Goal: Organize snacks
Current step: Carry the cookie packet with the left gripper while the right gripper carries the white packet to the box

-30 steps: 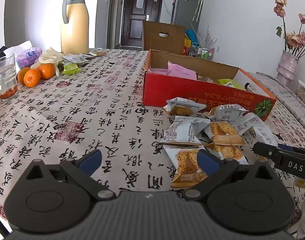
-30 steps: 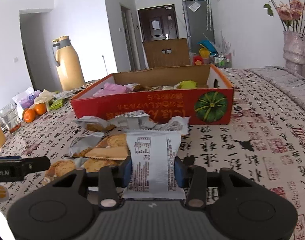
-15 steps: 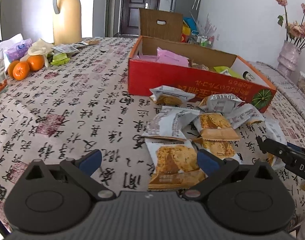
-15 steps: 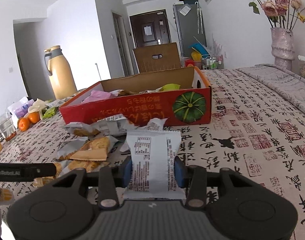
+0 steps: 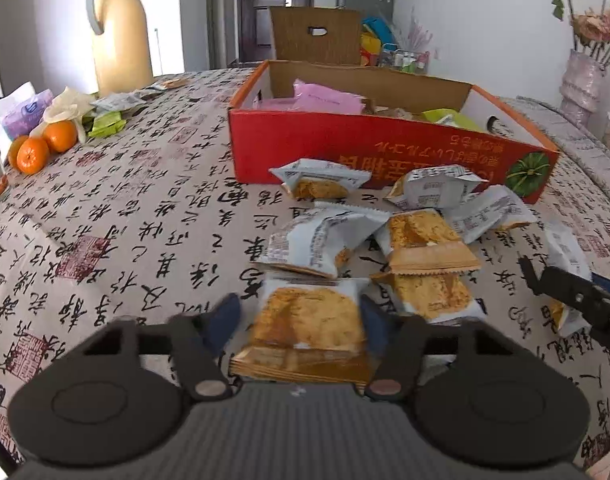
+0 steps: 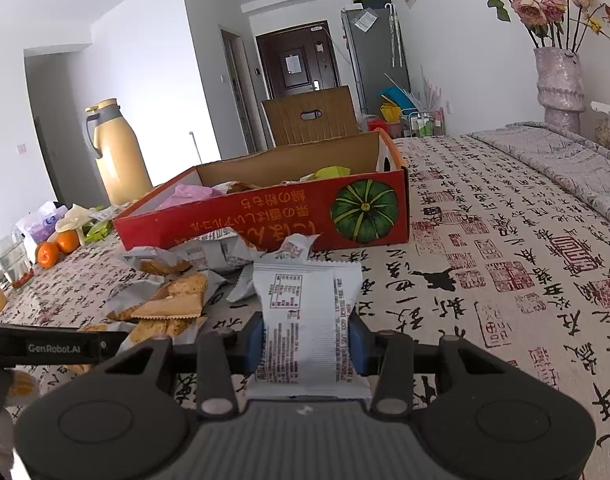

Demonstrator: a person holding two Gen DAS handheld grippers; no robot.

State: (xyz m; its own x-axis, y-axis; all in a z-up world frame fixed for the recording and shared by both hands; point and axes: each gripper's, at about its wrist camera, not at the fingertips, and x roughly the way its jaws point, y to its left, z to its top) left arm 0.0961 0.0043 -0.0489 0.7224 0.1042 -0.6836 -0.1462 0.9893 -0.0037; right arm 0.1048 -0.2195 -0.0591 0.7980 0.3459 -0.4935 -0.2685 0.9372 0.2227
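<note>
The right gripper [image 6: 305, 340] grips a white snack packet [image 6: 307, 320] firmly in its jaws. The left gripper [image 5: 301, 320] straddles a biscuit packet [image 5: 307, 324] on the table [image 5: 145, 220], jaws not yet clenched. Squeeze both packets squarely, then carry them over the red box [image 5: 345, 148] rim beyond the pile.

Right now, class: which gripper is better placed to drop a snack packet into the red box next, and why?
Right. The right gripper already clamps a white packet facing the red box; the left gripper only straddles an orange packet lying on the table.
</note>
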